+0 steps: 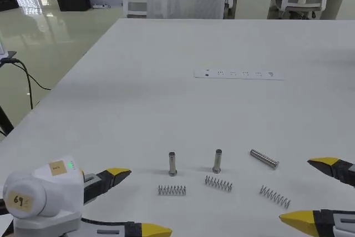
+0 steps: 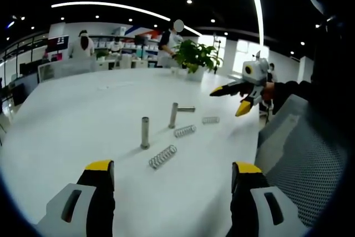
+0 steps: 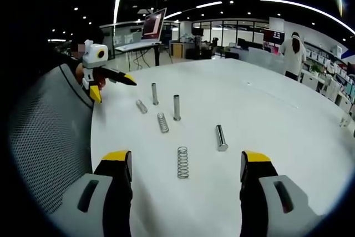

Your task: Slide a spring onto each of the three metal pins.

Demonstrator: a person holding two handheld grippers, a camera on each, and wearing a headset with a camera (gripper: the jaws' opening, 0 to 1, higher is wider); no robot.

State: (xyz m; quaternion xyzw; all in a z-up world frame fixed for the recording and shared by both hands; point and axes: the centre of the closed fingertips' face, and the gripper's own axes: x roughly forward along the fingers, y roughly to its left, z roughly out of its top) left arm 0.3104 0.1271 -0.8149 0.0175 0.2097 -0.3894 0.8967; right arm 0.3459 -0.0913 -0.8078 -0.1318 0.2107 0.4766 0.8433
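Two metal pins stand upright on the white table (image 1: pixel 166 92), the left pin (image 1: pixel 172 164) and the middle pin (image 1: pixel 217 161). A third pin (image 1: pixel 264 159) lies flat to their right. In front of them lie three loose springs: left spring (image 1: pixel 172 190), middle spring (image 1: pixel 218 183), right spring (image 1: pixel 274 196). My left gripper (image 1: pixel 138 201) is open at the near left, short of the left spring (image 2: pixel 162 156). My right gripper (image 1: pixel 308 191) is open at the near right, with the right spring (image 3: pixel 182 162) just ahead of its jaws and the lying pin (image 3: pixel 221 137) beyond.
A flat white power strip (image 1: pixel 238 74) lies further back on the table. Mesh chairs (image 1: pixel 186 1) stand at the far edge. The table's left edge (image 1: pixel 55 90) drops to a glossy floor. A potted plant (image 2: pixel 194 56) and people are beyond the table.
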